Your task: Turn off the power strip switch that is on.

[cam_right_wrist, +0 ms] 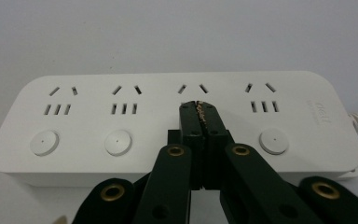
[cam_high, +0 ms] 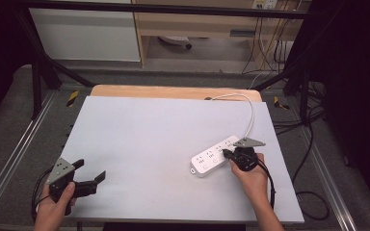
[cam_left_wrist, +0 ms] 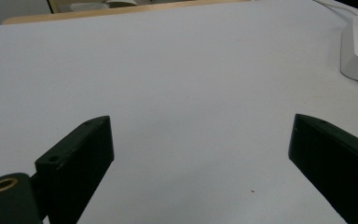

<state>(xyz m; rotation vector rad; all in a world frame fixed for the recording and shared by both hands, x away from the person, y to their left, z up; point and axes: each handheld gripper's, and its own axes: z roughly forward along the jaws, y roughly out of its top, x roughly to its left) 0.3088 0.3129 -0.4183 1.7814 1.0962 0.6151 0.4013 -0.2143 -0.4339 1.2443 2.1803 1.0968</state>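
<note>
Power strip [cam_high: 215, 156], white with four sockets and switches, lies right of centre on the worktop [cam_high: 139, 144]. Right gripper [cam_right_wrist: 199, 108], jaws together, is pressed at the third switch; its state cannot be told. Left gripper [cam_high: 90, 171], jaws apart, is held idle.

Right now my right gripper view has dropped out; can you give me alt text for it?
The right claw, jaws shut together, rests its tips on a white power strip at the third of four socket groups, covering that group's round button. Three other round buttons show along the strip's near edge.
</note>
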